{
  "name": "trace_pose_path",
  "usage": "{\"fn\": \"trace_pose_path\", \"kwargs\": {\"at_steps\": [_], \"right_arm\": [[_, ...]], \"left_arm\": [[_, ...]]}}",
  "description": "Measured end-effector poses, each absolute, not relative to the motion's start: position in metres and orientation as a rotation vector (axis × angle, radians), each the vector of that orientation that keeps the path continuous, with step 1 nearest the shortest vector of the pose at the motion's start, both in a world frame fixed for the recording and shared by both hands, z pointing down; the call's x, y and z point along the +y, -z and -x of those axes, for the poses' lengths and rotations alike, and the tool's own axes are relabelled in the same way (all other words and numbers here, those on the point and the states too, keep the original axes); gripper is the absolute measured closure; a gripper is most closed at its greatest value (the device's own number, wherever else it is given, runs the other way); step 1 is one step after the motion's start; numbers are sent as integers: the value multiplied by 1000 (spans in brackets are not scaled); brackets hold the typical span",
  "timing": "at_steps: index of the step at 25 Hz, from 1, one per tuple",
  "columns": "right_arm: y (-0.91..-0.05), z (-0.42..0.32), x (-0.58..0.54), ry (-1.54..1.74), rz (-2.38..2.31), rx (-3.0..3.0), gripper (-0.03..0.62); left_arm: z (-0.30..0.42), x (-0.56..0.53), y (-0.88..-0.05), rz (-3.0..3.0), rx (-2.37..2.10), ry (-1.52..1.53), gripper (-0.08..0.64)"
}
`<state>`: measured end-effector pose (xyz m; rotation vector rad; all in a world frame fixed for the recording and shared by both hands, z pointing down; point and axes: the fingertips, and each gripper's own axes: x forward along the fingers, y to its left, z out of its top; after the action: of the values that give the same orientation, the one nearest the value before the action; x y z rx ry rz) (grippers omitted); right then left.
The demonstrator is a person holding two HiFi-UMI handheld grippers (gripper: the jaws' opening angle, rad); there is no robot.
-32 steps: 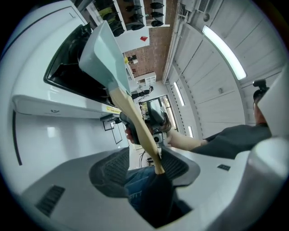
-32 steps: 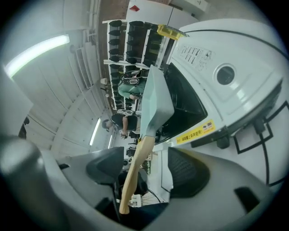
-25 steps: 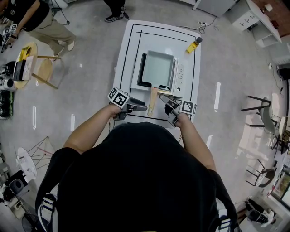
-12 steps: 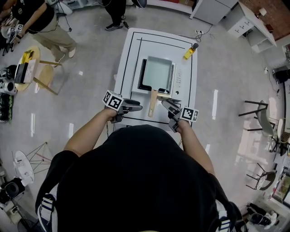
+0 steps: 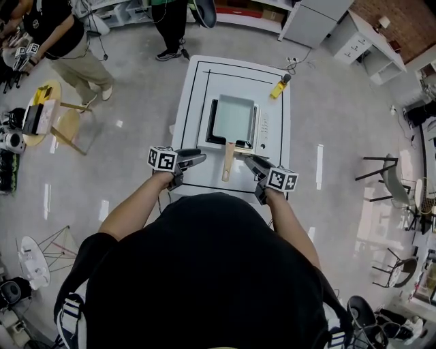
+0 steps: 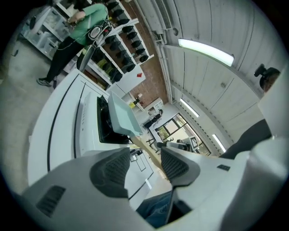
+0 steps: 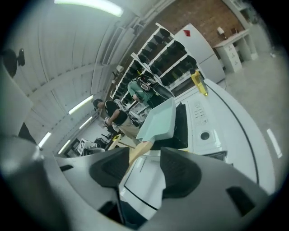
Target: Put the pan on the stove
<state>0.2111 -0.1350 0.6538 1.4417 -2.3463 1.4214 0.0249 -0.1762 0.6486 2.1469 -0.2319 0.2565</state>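
Note:
A pale green square pan (image 5: 234, 117) with a wooden handle (image 5: 226, 161) sits on the black plate of a white stove (image 5: 264, 126) on the white table (image 5: 194, 82). The handle points toward me. My left gripper (image 5: 197, 157) hovers left of the handle, open, with nothing between its pads (image 6: 110, 169). My right gripper (image 5: 245, 159) hovers just right of the handle's end; its jaws are closing with nothing between them. In the right gripper view the pan (image 7: 159, 122) and handle (image 7: 139, 149) lie beyond the jaws. The left gripper view shows the pan (image 6: 122, 118) ahead.
A yellow bottle (image 5: 278, 88) lies at the table's far right corner. People stand at the top left (image 5: 58, 41) and behind the table (image 5: 170, 20). A round stool (image 5: 41, 102) with items is at the left, chairs (image 5: 388, 177) at the right.
Both grippers have drawn back a little toward me, the right one away from the handle's end. The pan stays on the stove.

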Motion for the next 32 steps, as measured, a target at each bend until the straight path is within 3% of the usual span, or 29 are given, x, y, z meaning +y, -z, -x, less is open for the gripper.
{"fn": "trace_pose_path", "kwargs": {"at_steps": [14,32], "right_arm": [[-628,-247,-146,-1165,-1720,-2238,480],[-611,-283,-156,-1016,-1859,-2165,526]], "left_arm": [[-19,-207,-613,-2355,-433,-201,379],[-14,-231,-594,-2535,-669,-233,425]]}}
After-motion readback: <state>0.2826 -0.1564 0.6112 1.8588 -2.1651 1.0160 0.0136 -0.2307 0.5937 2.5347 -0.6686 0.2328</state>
